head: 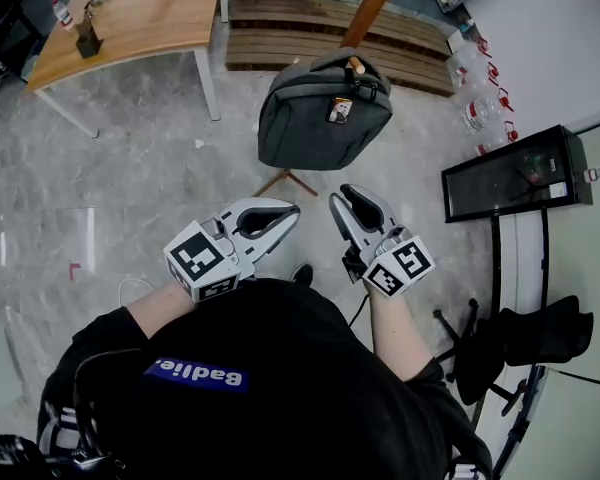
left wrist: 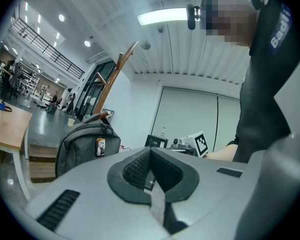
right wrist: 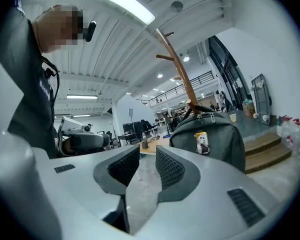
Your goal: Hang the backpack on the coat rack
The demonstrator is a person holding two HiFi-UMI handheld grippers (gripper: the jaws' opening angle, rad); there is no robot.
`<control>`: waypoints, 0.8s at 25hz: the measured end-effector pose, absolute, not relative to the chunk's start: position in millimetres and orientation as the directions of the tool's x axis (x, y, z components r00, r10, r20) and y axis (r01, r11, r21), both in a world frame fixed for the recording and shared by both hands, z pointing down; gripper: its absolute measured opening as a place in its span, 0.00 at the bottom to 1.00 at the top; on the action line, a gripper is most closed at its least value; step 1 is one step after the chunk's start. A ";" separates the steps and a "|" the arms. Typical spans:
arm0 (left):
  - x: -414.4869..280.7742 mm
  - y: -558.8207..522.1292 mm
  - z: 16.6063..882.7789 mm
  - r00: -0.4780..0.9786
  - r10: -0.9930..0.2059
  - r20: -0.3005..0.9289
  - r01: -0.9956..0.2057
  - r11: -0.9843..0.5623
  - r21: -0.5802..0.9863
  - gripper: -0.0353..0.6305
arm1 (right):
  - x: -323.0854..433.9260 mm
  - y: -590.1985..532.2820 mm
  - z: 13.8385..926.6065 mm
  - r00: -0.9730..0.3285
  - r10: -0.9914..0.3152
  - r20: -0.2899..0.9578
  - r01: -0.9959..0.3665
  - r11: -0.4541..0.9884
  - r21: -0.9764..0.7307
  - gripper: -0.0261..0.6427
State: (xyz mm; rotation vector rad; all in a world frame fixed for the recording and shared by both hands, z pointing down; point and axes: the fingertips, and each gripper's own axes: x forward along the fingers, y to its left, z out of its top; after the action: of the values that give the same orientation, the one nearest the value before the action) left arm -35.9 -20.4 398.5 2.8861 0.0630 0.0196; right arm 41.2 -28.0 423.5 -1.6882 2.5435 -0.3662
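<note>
A: On the coat rack (head: 376, 0), top centre of the head view, the grey backpack (head: 320, 118) hangs by its top loop from a wooden peg (head: 356, 65). The peg tip pokes out above the bag. One foot of the rack shows just under the bag's lower edge.

B: Anything on the bag?

A: A small picture tag (head: 338, 110) sits high on the front. It shows in both gripper views too.

B: Left claw?

A: The left claw (head: 292, 212) has its pads pressed together at the tips, with nothing between them. It's held low in front of the person, pointing toward the bag, apart from it.

B: Right one?

A: The right claw (head: 340, 201) is spread a little, a narrow gap. Only the grey floor (head: 130, 168) shows through the gap, so it's empty. It sits just beside the left one and isn't touching the bag either.

B: Surroundings, quick.

A: There's a wooden surface (head: 140, 18) upper left with a few small items on it, too small to name. Wooden steps (head: 300, 38) run behind the rack. Clear water bottles (head: 475, 88) stand by the right wall. Below them is a black box (head: 510, 173), then a black chair (head: 525, 338). The person's black top (head: 270, 388) fills the bottom of the head view.
</note>
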 end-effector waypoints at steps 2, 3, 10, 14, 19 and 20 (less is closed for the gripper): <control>-33.2 -14.7 395.2 0.999 0.038 0.008 0.035 -0.970 0.240 0.05 | 28.8 -16.3 419.9 -0.415 -0.908 0.053 -0.883 0.388 -0.264 0.19; -31.3 -13.5 392.9 1.000 0.029 0.009 0.026 -0.972 0.233 0.05 | 23.2 -11.9 415.9 -0.429 -0.903 0.039 -0.873 0.403 -0.275 0.19; -10.7 -1.1 380.3 0.999 -0.040 0.008 -0.040 -0.978 0.204 0.05 | 4.0 9.8 379.2 -0.563 -0.825 -0.049 -0.784 0.551 -0.284 0.10; -1.6 3.5 378.7 0.998 -0.064 0.016 -0.066 -0.979 0.192 0.05 | 12.0 13.4 370.8 -0.580 -0.811 -0.071 -0.772 0.576 -0.271 0.05; 0.9 8.0 382.4 0.995 -0.091 0.032 -0.096 -0.977 0.189 0.05 | 15.0 10.9 381.3 -0.594 -0.804 -0.040 -0.774 0.584 -0.244 0.05; 1.3 8.0 383.4 0.995 -0.096 0.035 -0.101 -0.977 0.190 0.05 | 14.9 10.8 383.5 -0.595 -0.803 -0.035 -0.774 0.584 -0.246 0.05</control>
State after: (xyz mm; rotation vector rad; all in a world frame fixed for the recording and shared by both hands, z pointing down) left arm 1.3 8.0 383.4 2.9449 -0.1474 0.0384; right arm 14.9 10.8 383.5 -1.3362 2.6670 -0.3087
